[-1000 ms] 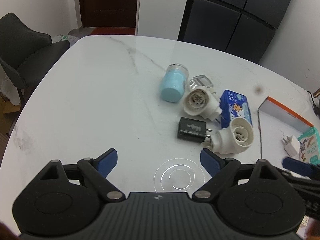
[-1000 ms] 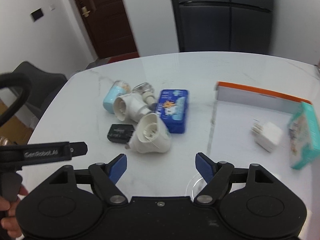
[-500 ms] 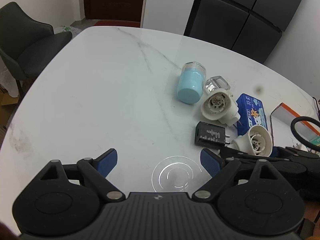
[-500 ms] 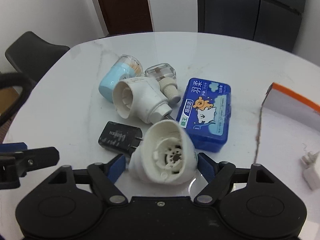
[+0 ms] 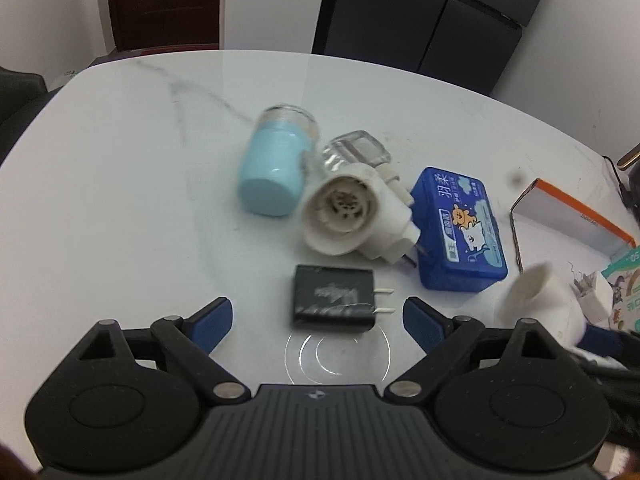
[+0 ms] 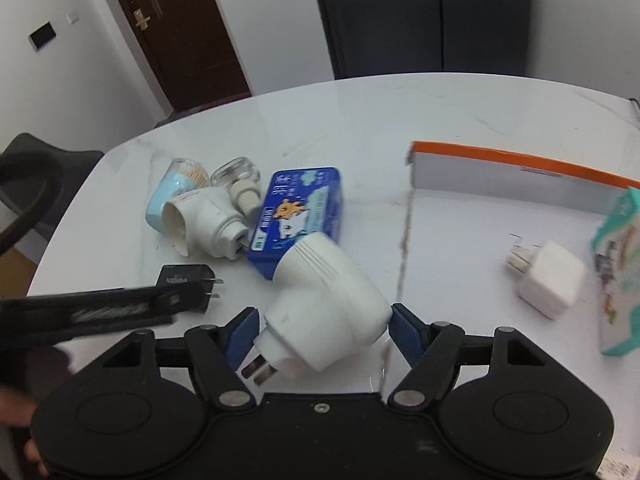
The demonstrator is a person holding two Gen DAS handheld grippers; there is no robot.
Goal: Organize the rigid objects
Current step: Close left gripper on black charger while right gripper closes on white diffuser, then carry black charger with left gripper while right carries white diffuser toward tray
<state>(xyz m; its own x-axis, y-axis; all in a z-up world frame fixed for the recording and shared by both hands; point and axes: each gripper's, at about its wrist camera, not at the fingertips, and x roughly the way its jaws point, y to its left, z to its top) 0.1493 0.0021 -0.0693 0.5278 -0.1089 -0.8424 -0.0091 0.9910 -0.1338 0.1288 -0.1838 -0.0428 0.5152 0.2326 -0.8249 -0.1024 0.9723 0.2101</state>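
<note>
Now the right gripper [image 6: 322,326] pinches a white plug heater [image 6: 324,308]; the left gripper [image 5: 316,318] is spread wide near the black charger [image 5: 334,298], beside the blue box [image 5: 460,232].

Chinese characters "羽柔" on blue tin [image 5: 460,228], other labels unreadable

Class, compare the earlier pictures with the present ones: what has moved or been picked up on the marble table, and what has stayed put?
The right gripper closed on the nearer white plug-in vaporizer and lifted it away from the black charger, towards the orange-edged tray. The left gripper, open, moved closer to the charger. The blue tin, light blue bottle and second vaporizer stayed put.
</note>
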